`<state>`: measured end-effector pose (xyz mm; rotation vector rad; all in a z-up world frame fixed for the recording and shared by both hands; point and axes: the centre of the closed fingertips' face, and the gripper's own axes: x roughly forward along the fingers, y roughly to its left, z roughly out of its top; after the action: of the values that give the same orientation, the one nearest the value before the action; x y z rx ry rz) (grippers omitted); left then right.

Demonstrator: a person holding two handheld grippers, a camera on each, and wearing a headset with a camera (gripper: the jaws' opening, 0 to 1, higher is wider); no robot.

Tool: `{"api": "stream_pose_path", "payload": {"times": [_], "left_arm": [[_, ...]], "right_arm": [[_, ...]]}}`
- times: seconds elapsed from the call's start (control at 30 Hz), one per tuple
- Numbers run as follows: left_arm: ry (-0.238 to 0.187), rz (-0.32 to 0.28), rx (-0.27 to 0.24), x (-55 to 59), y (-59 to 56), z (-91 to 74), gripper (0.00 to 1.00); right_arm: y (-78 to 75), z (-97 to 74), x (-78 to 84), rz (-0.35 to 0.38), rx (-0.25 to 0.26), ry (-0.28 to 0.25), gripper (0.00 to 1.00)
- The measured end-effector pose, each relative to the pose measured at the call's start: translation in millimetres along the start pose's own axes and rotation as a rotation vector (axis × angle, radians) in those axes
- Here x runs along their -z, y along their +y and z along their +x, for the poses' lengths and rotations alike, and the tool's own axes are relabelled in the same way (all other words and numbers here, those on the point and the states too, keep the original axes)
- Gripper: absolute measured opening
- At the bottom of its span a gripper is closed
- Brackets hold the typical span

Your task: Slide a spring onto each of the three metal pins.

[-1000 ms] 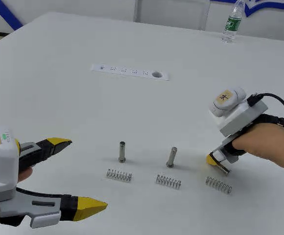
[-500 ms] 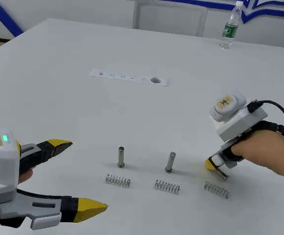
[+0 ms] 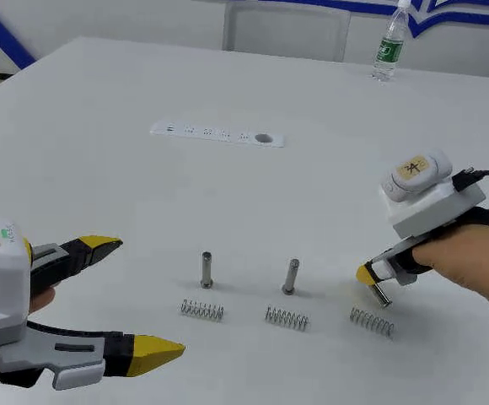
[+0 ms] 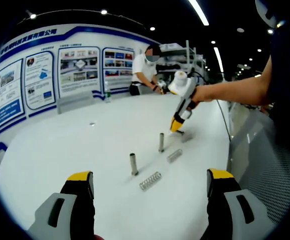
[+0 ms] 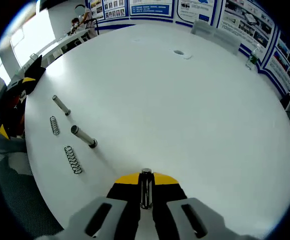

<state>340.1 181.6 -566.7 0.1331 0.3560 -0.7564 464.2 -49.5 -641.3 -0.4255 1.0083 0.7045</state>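
Note:
Two metal pins stand upright on the white table. In front of them lie three springs, side by side. My right gripper is shut on the third pin, held slanted just above the rightmost spring; that pin is pinched between the yellow tips. My left gripper hangs open at the lower left, well apart from the left pin and its spring.
A white power strip lies mid-table beyond the pins. A water bottle stands at the far edge. A person stands beyond the table's far end. The table's edge runs close by the springs.
The right gripper's body has leaned a little to the right while the held pin's tip stays by the rightmost spring. The left gripper has kept still. The camera drifted slightly.

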Motion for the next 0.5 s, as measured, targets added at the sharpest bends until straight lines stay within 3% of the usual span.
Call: {"api": "stream_pose_path", "payload": {"times": [0.5], "left_arm": [[0.000,0.007,0.006,-2.4,-1.5,-0.3,0.95]], "right_arm": [[5.4,-14.2,0.2,0.013,0.001,-0.094,0.08]]}}
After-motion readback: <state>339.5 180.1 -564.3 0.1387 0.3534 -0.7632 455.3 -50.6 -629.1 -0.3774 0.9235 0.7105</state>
